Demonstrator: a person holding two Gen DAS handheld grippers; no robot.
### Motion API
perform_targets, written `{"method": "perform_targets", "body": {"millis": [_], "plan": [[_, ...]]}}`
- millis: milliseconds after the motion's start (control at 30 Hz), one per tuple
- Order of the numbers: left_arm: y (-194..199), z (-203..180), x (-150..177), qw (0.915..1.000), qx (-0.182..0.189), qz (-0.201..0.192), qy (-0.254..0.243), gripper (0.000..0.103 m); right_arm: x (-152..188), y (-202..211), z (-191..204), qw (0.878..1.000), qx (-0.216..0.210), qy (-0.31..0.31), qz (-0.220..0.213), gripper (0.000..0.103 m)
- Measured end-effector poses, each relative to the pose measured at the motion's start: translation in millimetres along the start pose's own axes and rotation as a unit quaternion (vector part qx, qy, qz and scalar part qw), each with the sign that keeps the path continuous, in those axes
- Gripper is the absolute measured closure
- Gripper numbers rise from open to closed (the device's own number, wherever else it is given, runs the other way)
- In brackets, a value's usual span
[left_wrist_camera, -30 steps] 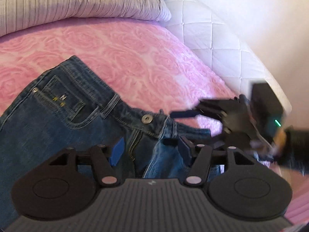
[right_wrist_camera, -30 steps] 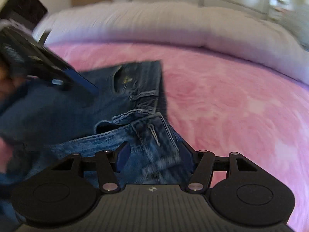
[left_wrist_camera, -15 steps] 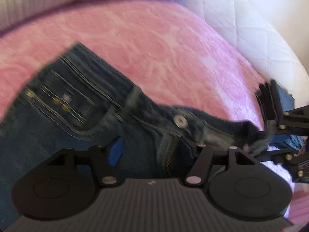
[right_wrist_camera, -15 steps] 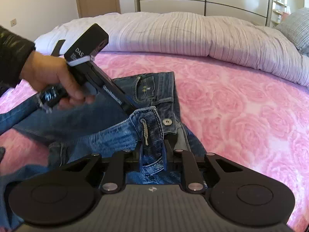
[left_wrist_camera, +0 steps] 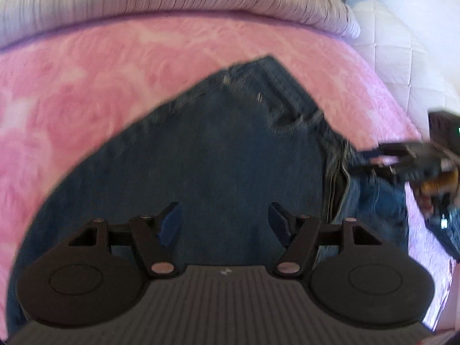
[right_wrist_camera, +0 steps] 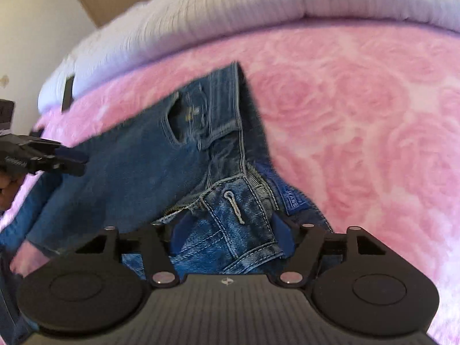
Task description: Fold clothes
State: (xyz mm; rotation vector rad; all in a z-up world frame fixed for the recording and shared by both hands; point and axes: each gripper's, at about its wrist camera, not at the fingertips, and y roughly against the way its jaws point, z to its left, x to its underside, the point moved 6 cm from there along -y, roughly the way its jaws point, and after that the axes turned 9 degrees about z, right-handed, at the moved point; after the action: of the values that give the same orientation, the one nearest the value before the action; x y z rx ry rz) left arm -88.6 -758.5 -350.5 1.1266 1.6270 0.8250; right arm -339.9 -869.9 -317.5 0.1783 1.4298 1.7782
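The jeans (right_wrist_camera: 161,155) lie on the pink rose-patterned bedspread (right_wrist_camera: 359,109), waistband towards the striped pillows (right_wrist_camera: 230,8) and legs trailing back under both tools, so the long axis runs roughly away from each camera. The fly flap (right_wrist_camera: 235,210), with its buttonhole showing, is folded over and bunched at the near end of the waistband.

That flap sits directly between the blue pads of the right gripper (right_wrist_camera: 231,230). The right jaws have just been opening and now stand wide; the denim lies between them, but the pads do not appear to press on it. The right hand is judged the nearer to the waistband edge, and any re-grip of that edge falls to it.

The left gripper (left_wrist_camera: 225,222) hovers over the flat thigh panel of the jeans (left_wrist_camera: 201,158), with the waistband corner ahead of it. Its jaws have likewise been opening and stand moderately wide with nothing clamped; whether the tips touch the cloth cannot be told through the blur.

The garment is judged spread but not yet folded.
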Motion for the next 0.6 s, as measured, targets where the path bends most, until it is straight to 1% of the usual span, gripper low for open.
{"method": "perform_targets", "body": {"millis": [33, 67, 133, 167, 200, 233, 300, 367, 400, 433, 467, 533, 600], "plan": [[-1.5, 0.2, 8.3, 1.0, -0.001, 0.005, -0.002, 0.041, -1.0, -6.0, 1.1, 1.0, 0.009, 0.013, 0.012, 0.038], [-2.9, -1.8, 14.7, 0.9999, -0.004, 0.011, -0.007, 0.041, -1.5, -10.1, 4.2, 0.999, 0.024, 0.031, 0.022, 0.042], [-5.4, -5.8, 26.4, 0.9996, -0.008, 0.021, -0.017, 0.041, 1.5, -7.5, 17.0, 0.994, 0.075, 0.067, 0.032, 0.064], [-5.5, -7.8, 28.7, 0.9996, -0.007, 0.02, -0.019, 0.041, 2.9, -6.0, 23.3, 0.991, 0.1, 0.085, 0.037, 0.068], [-5.6, -9.9, 30.9, 0.9996, -0.006, 0.019, -0.021, 0.041, 5.5, -4.0, 28.1, 0.986, 0.123, 0.107, 0.035, 0.076], [-5.2, -11.4, 32.9, 0.9996, -0.005, 0.019, -0.021, 0.041, 8.0, -2.0, 32.9, 0.98, 0.146, 0.129, 0.032, 0.078], [1.4, -10.0, 33.8, 0.9998, -0.003, 0.015, -0.015, 0.041, 7.1, -6.1, 27.2, 0.98, 0.156, 0.121, 0.029, 0.077], [17.1, -2.5, 39.3, 0.9999, -0.01, 0.006, -0.01, 0.04, 5.7, -9.5, 20.7, 0.987, 0.142, 0.079, 0.024, 0.073], [26.5, 2.8, 43.5, 0.9999, -0.015, 0.002, -0.007, 0.04, 5.9, -6.4, 22.4, 0.988, 0.141, 0.066, 0.018, 0.071], [35.8, 8.0, 47.8, 0.9998, -0.02, -0.002, -0.004, 0.039, 8.5, 2.4, 28.0, 0.987, 0.151, 0.062, 0.002, 0.063], [45.5, 13.6, 53.1, 0.9997, -0.025, -0.005, -0.001, 0.039, 11.0, 11.3, 33.7, 0.985, 0.161, 0.058, -0.014, 0.059], [68.1, 26.7, 72.9, 0.9993, -0.037, -0.003, -0.002, 0.038, 18.2, 31.8, 47.0, 0.981, 0.183, 0.051, -0.05, 0.056], [90.9, 37.1, 99.2, 0.9988, -0.05, 0.001, -0.006, 0.038, 38.0, 56.8, 65.4, 0.979, 0.189, 0.022, -0.078, 0.05]]}}
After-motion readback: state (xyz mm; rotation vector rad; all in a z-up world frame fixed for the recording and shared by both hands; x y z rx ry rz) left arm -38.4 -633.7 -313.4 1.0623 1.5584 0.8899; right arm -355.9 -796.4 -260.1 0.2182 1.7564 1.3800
